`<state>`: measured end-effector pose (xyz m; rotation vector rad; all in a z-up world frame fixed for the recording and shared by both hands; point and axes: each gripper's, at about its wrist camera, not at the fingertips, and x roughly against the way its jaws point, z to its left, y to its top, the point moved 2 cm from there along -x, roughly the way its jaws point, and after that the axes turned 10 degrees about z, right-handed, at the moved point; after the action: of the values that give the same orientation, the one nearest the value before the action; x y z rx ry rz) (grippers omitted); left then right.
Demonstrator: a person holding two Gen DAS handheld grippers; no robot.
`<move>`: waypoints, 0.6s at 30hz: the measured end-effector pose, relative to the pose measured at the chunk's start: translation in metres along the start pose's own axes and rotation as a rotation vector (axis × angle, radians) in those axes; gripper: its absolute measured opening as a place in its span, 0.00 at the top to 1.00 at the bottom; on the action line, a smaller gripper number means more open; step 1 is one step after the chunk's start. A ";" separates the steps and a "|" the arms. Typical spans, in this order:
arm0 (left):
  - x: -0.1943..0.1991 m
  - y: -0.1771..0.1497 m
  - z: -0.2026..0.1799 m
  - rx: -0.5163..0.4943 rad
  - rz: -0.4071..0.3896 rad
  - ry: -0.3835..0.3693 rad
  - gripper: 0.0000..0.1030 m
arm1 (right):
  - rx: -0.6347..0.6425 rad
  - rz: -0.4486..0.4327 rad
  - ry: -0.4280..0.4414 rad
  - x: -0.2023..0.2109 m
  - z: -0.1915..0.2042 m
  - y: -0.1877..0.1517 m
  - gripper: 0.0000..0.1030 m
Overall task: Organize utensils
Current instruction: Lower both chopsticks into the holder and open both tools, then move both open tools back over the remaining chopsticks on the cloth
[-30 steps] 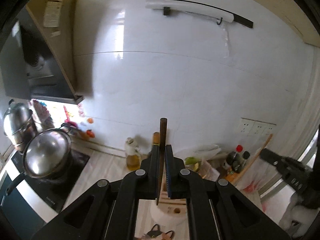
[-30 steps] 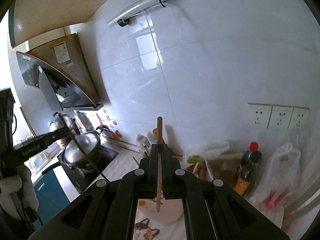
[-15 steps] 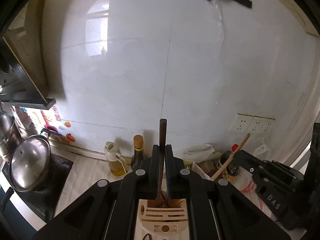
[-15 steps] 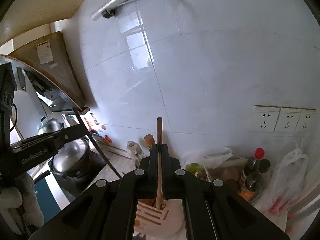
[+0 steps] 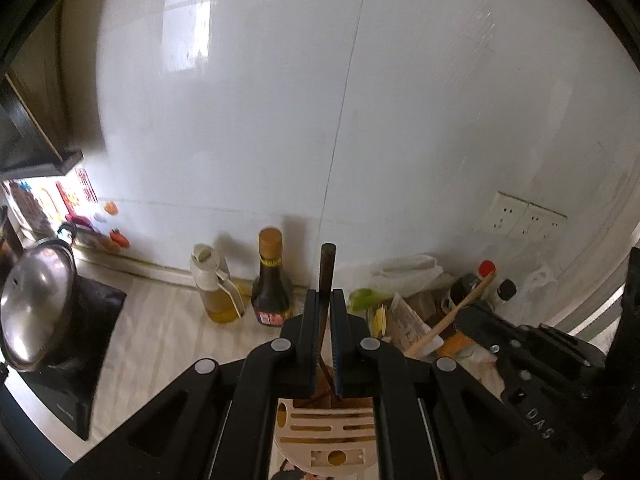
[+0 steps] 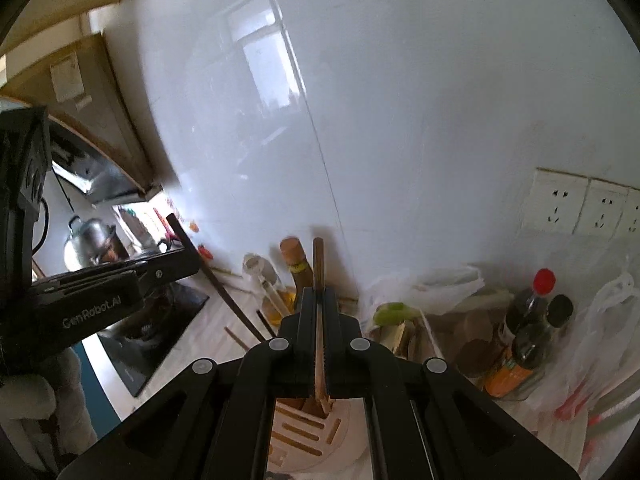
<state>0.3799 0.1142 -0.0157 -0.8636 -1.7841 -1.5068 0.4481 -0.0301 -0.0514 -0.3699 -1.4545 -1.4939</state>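
My left gripper (image 5: pixel 325 300) is shut on a dark brown chopstick (image 5: pixel 326 268), held upright with its lower end in the back slot of the pale slotted utensil holder (image 5: pixel 328 432) below. My right gripper (image 6: pixel 319 300) is shut on a light wooden chopstick (image 6: pixel 318 264), also upright, its lower end in the same holder (image 6: pixel 304 436). The left gripper and dark chopstick also show at the left of the right wrist view (image 6: pixel 120 280). The right gripper shows at the right of the left wrist view (image 5: pixel 520 344).
Against the white tiled wall stand an oil bottle (image 5: pixel 214 288), a dark sauce bottle (image 5: pixel 270 280), more bottles (image 6: pixel 528 320) and plastic bags (image 6: pixel 424 284). A lidded steel pot (image 5: pixel 36 300) sits on the black cooktop at left. Sockets (image 6: pixel 580 204) are on the wall.
Both grippers have tilted down and moved closer to the holder. The chopstick ends now reach into its back slot. The counter and bottles fill more of the view.
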 end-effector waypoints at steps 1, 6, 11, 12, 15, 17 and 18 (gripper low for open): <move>-0.001 -0.002 0.002 0.013 0.014 -0.007 0.95 | 0.000 0.021 0.008 -0.004 0.001 -0.001 0.97; 0.008 -0.007 0.011 0.039 0.046 0.012 0.89 | -0.040 0.107 0.060 -0.018 -0.004 -0.007 0.94; 0.030 -0.014 0.025 0.068 -0.029 0.073 0.11 | -0.057 0.102 0.069 -0.007 -0.002 -0.012 0.56; 0.036 -0.018 0.028 0.071 -0.046 0.089 0.11 | -0.059 0.096 0.068 -0.002 -0.002 -0.013 0.56; 0.039 -0.030 0.035 0.072 -0.047 0.125 0.03 | -0.073 0.085 0.043 0.011 -0.005 -0.021 0.50; 0.041 -0.044 0.037 0.061 -0.072 0.182 0.00 | -0.090 0.079 0.022 0.018 -0.010 -0.030 0.28; 0.042 -0.048 0.038 0.061 -0.078 0.204 0.00 | -0.096 0.073 0.013 0.022 -0.012 -0.033 0.24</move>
<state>0.3142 0.1493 -0.0145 -0.5941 -1.7204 -1.5227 0.4166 -0.0567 -0.0571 -0.4660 -1.3487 -1.5076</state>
